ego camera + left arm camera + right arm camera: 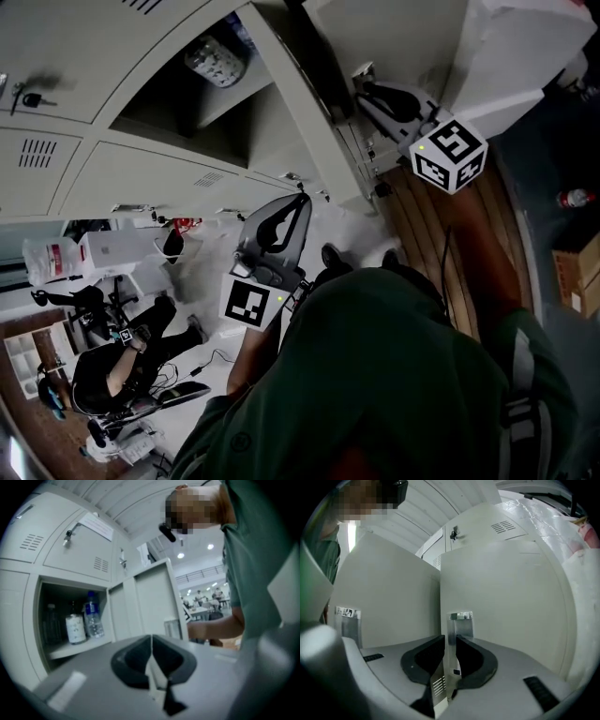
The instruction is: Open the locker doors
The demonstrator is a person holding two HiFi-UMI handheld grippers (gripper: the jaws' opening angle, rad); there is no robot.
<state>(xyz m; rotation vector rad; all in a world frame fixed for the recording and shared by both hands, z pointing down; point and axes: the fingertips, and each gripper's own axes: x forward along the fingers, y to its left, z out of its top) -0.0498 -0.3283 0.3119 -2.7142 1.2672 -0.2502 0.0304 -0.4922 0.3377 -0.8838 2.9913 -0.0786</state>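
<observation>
The grey lockers (159,178) fill the upper left of the head view. One compartment (197,112) stands open with a clear bottle (216,61) inside. My right gripper (450,641) points at the edge of an open door (501,620). That thin edge, with its metal latch plate (461,623), stands between the slightly parted jaws, and the pads do not press on it. In the head view the right gripper (361,84) reaches to the doors at the top right. My left gripper (151,641) is shut on nothing, away from the lockers, and faces the open compartment and its water bottle (93,616).
A second open door (389,602) hangs left of the held one. The closed door (79,545) above the open compartment has a key (69,534) in it. A seated person (122,366) is at lower left. A bottle (574,199) and a cardboard box (577,272) are on the floor at right.
</observation>
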